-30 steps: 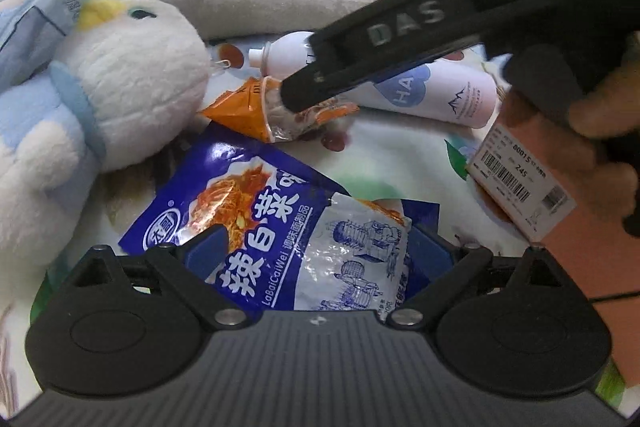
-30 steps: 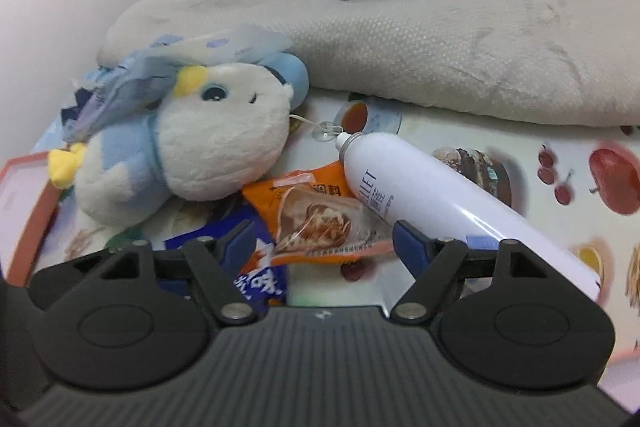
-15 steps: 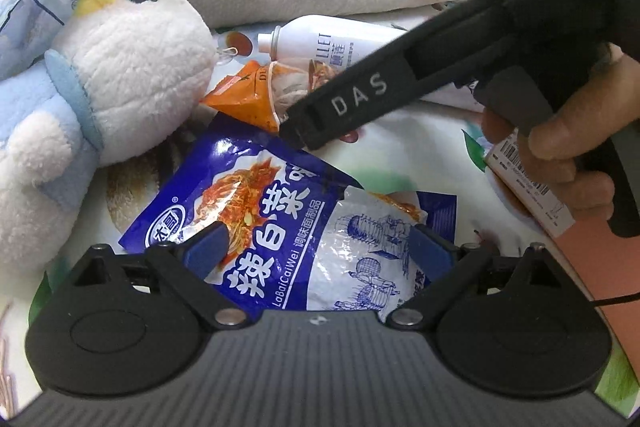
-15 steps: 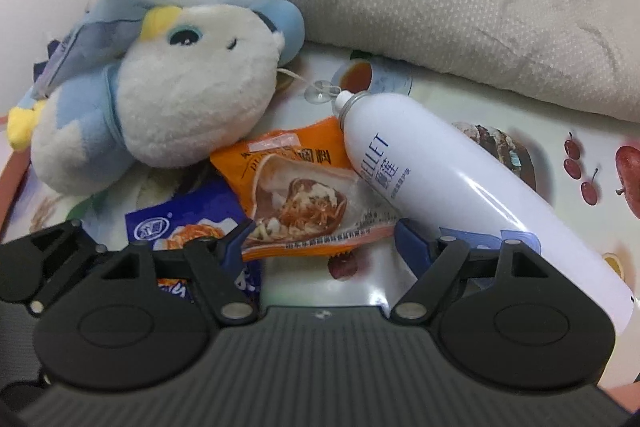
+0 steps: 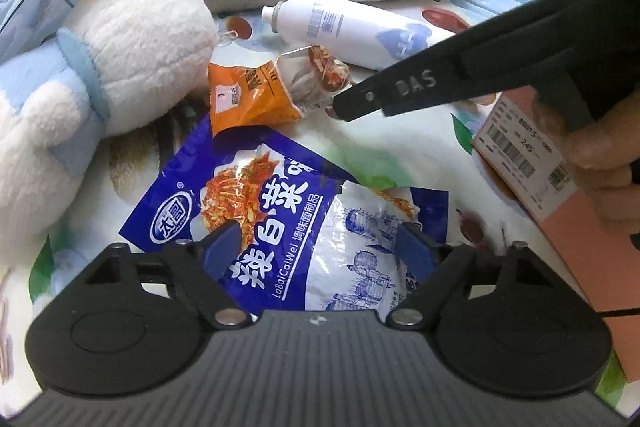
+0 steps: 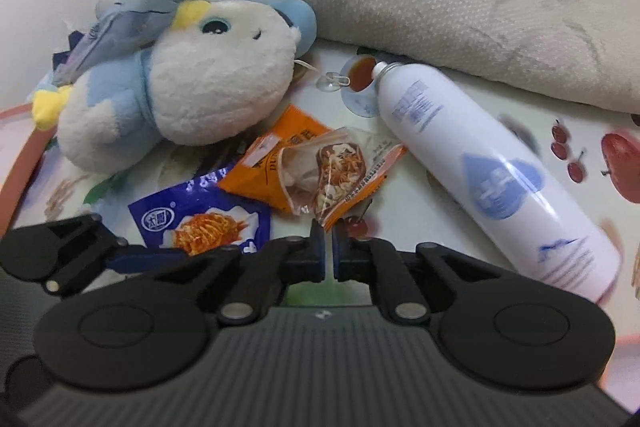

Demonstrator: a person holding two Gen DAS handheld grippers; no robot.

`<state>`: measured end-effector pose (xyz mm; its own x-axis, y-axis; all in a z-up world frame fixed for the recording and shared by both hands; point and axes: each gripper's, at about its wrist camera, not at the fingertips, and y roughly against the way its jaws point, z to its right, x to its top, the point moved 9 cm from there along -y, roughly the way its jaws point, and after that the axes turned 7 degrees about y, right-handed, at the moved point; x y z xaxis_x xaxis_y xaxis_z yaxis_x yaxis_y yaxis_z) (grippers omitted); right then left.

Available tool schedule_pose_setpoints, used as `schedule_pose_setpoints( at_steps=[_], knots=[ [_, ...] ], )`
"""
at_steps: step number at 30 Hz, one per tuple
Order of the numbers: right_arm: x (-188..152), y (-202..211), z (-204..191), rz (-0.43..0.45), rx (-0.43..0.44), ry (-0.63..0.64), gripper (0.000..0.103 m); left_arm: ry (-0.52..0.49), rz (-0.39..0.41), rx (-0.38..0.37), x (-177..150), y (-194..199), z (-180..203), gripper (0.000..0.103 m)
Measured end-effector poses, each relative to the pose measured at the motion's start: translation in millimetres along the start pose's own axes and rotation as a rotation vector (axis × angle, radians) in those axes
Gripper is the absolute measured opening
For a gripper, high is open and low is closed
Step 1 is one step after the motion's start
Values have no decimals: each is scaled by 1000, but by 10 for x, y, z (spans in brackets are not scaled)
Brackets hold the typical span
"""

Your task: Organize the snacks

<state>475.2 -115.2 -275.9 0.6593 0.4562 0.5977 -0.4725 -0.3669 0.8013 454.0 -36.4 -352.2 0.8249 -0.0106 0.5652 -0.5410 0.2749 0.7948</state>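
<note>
A blue snack packet [image 5: 300,219] lies flat on the printed cloth. My left gripper [image 5: 318,251] hangs over its lower half with the jaws closing, a blue pad at each side and neither pressing it. An orange snack packet [image 6: 304,163] lies just beyond the blue packet [image 6: 204,223], crumpled and tipped up. My right gripper [image 6: 329,251] is shut on its near corner. In the left wrist view the right gripper [image 5: 344,105] reaches in from the right and pinches the edge of the orange packet [image 5: 256,99].
A white and blue plush toy [image 6: 200,99] rests against the packets on the left. A white spray bottle [image 6: 480,179] lies to the right of them. A grey pillow [image 6: 460,7] runs along the back. A pink box with a barcode label [image 5: 520,155] sits beside the person's hand [image 5: 608,163].
My right gripper's jaws have shut on the orange packet's corner, and the packet has crumpled and tipped up. The spray bottle has rolled to show another side. The left gripper's jaws have narrowed a little.
</note>
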Motion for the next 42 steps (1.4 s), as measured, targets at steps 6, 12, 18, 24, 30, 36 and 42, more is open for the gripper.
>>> schedule_pose_setpoints(
  at_steps=[6,12,18,24,30,36,42],
  knots=[
    [-97,183,-78,7,-9,-26,3,37,-20,-7,-153,168,26,77],
    [-289,401,-224,4,-19,-43,3,66,-41,-1,-440,405,57,70],
    [-547,689,-402,-2,-27,-63,3,127,-50,29,-818,751,-26,68],
    [-845,957,-605,-11,-28,-86,3,197,-52,66,-1202,1148,-151,65],
    [-1063,1238,-789,47,-39,-152,5,252,-38,99,-1501,1482,-225,64],
    [-995,1326,-734,127,-79,-254,10,306,-12,123,-1518,1598,-326,61],
    [-727,1189,-692,200,-106,-260,84,331,3,138,-1421,1587,-437,60]
  ],
)
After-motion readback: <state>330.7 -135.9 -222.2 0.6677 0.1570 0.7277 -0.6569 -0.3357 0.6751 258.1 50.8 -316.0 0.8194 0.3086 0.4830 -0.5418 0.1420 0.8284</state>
